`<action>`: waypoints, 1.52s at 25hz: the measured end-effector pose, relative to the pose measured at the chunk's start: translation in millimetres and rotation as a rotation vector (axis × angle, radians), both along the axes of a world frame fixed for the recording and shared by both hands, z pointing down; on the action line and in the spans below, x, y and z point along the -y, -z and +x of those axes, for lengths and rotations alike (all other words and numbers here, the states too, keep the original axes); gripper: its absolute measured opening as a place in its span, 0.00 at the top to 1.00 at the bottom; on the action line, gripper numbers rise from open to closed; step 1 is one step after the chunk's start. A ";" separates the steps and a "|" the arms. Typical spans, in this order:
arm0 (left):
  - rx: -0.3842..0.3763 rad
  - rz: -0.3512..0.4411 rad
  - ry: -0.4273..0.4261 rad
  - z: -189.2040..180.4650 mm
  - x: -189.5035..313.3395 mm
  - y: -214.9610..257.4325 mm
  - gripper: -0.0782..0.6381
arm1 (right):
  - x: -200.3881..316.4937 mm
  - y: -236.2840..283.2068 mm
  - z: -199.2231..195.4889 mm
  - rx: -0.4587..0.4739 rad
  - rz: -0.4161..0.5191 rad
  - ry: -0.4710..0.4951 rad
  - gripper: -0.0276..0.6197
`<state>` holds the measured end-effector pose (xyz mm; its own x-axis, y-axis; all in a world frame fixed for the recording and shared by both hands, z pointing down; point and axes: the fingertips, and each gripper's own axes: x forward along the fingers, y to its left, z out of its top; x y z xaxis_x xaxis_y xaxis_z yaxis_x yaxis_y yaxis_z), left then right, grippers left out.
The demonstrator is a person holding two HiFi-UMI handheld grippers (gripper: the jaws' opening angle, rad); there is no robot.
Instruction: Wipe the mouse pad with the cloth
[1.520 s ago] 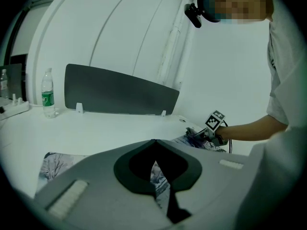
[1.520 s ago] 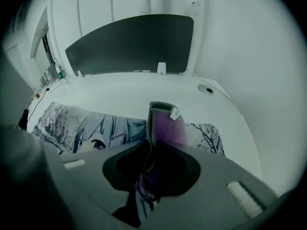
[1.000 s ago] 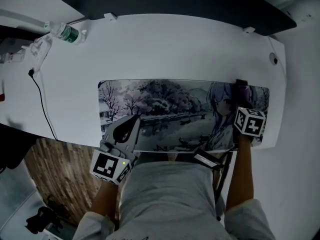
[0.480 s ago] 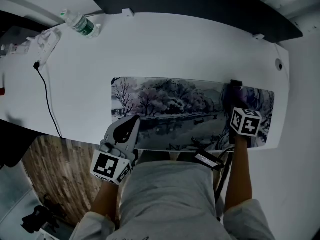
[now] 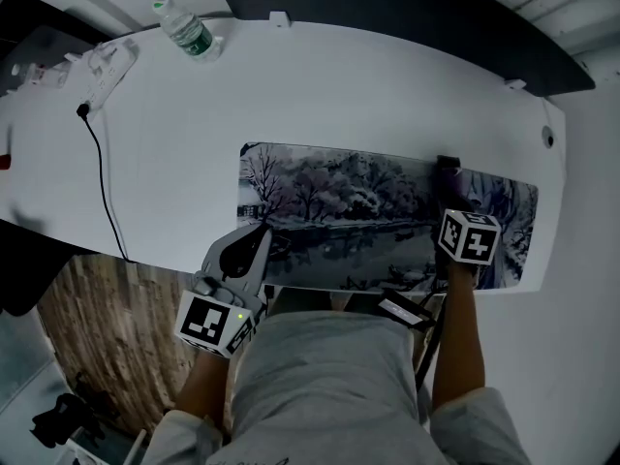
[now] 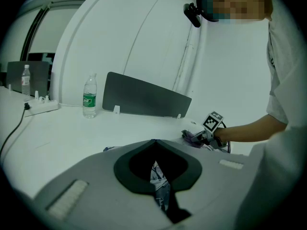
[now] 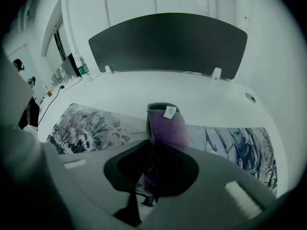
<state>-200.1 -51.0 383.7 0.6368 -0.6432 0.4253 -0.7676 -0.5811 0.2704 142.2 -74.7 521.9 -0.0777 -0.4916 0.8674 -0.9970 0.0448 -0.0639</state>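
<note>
**Checker:** Report the state of each tool.

**Operator:** My right tool (image 5: 451,197) is clamped on the purple cloth (image 5: 449,173). The cloth's folded end sticks out past the jaws and lies on the mouse pad (image 5: 339,211). My left tool (image 5: 260,240) has its jaws together on nothing. Its tips sit over the pad's 7 o'clock corner.

**Checker:** Where is the work?

**Operator:** The pad lies flat on the tabletop (image 5: 339,95), along my edge. The cloth is toward the pad's 3 o'clock end, near its far edge.

**Checker:** Handling notes?

**Operator:** I judge the cloth soft, light and fleecy. It will fold under pressure, so grip it well back in the bunched part, as now. The pad looks thin and limp and may creep or wrinkle under a stroke. I would pin its corner with the left tool.

**Checker:** Obstructions?

**Operator:** None on the pad. A water bottle (image 5: 184,29) stands at 11 o'clock. A power strip (image 5: 107,64) and its cable (image 5: 102,177) lie at 10 o'clock, and a dark divider panel (image 5: 407,8) stands at 12 o'clock. All are well apart from the pad.
</note>
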 end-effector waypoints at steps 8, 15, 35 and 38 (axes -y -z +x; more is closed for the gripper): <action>-0.009 -0.001 0.038 -26.6 -1.5 -3.6 0.87 | 9.6 0.8 -66.3 0.090 0.007 0.050 0.88; -0.019 -0.010 0.087 -51.9 -3.0 -6.0 0.87 | 17.9 2.4 -128.4 0.166 -0.010 0.129 0.89; 0.004 -0.054 0.223 -115.2 -13.7 -25.6 0.87 | 38.5 5.3 -283.7 0.363 -0.030 0.367 0.90; 0.006 -0.059 0.244 -123.0 -17.2 -25.6 0.87 | 40.0 6.1 -300.5 0.381 -0.034 0.394 0.90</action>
<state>-323.1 -33.8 409.2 0.4631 -0.7513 0.4702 -0.8849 -0.3617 0.2935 -158.3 -114.8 515.9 -0.5616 -0.3336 0.7572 -0.8113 0.4018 -0.4248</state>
